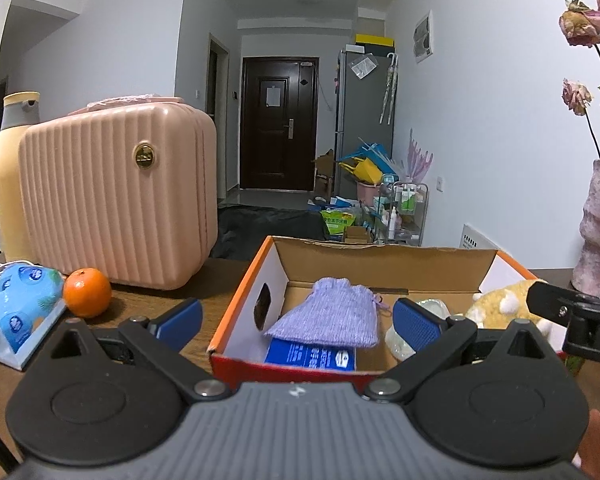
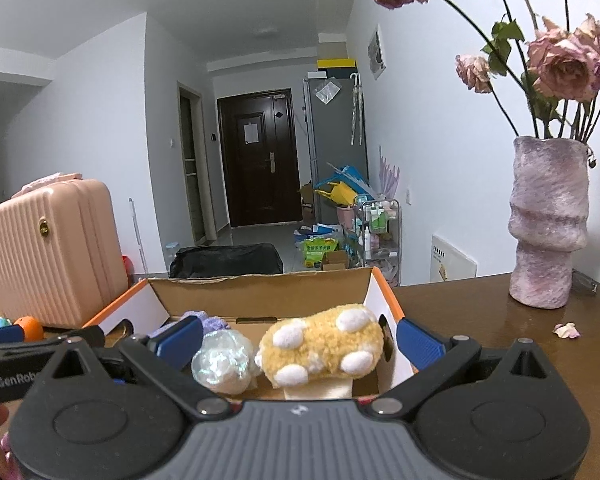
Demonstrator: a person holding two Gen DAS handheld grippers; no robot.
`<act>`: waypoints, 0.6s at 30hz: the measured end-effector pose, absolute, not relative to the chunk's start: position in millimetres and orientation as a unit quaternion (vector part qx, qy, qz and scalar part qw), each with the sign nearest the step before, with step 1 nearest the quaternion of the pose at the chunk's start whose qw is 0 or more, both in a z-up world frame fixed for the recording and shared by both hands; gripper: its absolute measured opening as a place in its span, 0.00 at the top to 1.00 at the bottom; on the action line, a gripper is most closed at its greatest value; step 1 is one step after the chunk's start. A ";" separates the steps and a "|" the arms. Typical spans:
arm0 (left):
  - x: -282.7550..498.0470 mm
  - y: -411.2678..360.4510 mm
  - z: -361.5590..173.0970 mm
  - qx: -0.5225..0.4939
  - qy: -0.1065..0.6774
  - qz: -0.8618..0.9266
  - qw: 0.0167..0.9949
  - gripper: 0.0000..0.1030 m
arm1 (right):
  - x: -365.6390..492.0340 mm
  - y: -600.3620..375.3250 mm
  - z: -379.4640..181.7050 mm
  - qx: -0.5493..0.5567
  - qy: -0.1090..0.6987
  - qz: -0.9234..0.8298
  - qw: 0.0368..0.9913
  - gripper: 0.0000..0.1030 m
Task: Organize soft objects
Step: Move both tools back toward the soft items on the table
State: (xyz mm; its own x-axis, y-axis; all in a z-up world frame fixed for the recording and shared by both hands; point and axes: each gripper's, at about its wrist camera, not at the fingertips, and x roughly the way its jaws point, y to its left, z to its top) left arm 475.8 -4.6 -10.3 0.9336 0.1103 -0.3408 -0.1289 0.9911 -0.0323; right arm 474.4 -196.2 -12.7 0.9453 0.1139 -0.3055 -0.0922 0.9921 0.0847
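Jaws wide and empty on both grippers: the left gripper point(image 1: 298, 318) and the right gripper point(image 2: 300, 338) hover at the near edge of an open cardboard box point(image 1: 384, 256) on a brown table point(image 2: 480, 312). Left to right along the table: a blue tissue pack point(image 1: 18, 300) at the left edge, an orange point(image 1: 87, 292), a pink case point(image 1: 116, 196), then the box. Inside it, a purple knit pouch point(image 1: 332, 314) lies over a blue packet, straight ahead between the left fingers; a shiny wrapped ball point(image 2: 222, 362) sits mid-box; a yellow plush point(image 2: 320, 344), its long axis running across the box, lies at the right end, directly ahead of the right jaws. A vase point(image 2: 548, 224) stands toward the table's right edge. The tissue pack, likely the remaining soft item, is nearer the left hand.
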 end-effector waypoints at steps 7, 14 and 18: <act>459.5 -2.8 -10.9 -0.025 0.173 0.063 0.983 0.00 | 448.7 -197.7 -16.2 0.024 0.152 0.054 0.987 0.00; 432.8 2.7 -13.4 -0.026 0.176 0.064 0.982 0.00 | 422.4 -196.5 -20.4 0.009 0.154 0.056 0.986 0.00; 419.9 5.7 -14.3 -0.026 0.179 0.065 0.981 0.00 | 407.9 -197.0 -22.8 0.001 0.157 0.057 0.986 0.00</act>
State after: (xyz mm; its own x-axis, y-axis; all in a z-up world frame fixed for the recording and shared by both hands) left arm 419.9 5.7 -14.3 0.9276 0.1179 -0.3546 -0.1365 0.9903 -0.0277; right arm 407.9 -197.0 -22.8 0.9441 0.1119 -0.3102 -0.1110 0.9936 0.0203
